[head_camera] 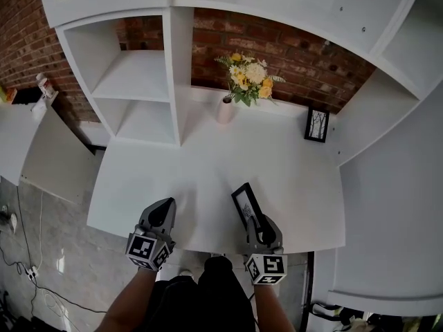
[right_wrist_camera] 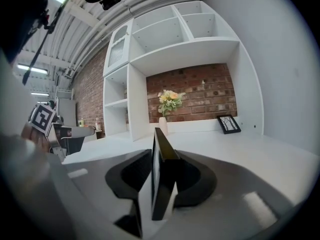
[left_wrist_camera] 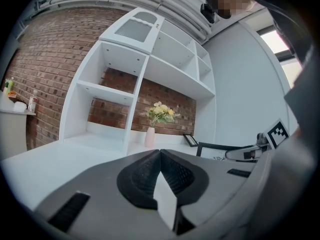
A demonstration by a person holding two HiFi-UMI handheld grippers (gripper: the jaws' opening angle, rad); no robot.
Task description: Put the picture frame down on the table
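A black picture frame [head_camera: 246, 205] stands on edge on the white table [head_camera: 208, 178], near its front edge. My right gripper [head_camera: 258, 227] is just behind it, with the frame's near end between the jaws. In the right gripper view the frame [right_wrist_camera: 162, 184] rises between the dark pads with a slight gap on its left side, so the right gripper [right_wrist_camera: 165, 156] is open around it. My left gripper [head_camera: 160, 211] hovers at the front edge, left of the frame, and is shut with nothing in it; its pads [left_wrist_camera: 150, 171] meet at the tip.
A second small black frame [head_camera: 317, 124] leans at the back right of the table. A white vase of yellow flowers [head_camera: 226, 109] stands at the back centre. White shelving [head_camera: 138, 81] rises on the left, and a white side wall [head_camera: 387, 116] on the right. Brick wall behind.
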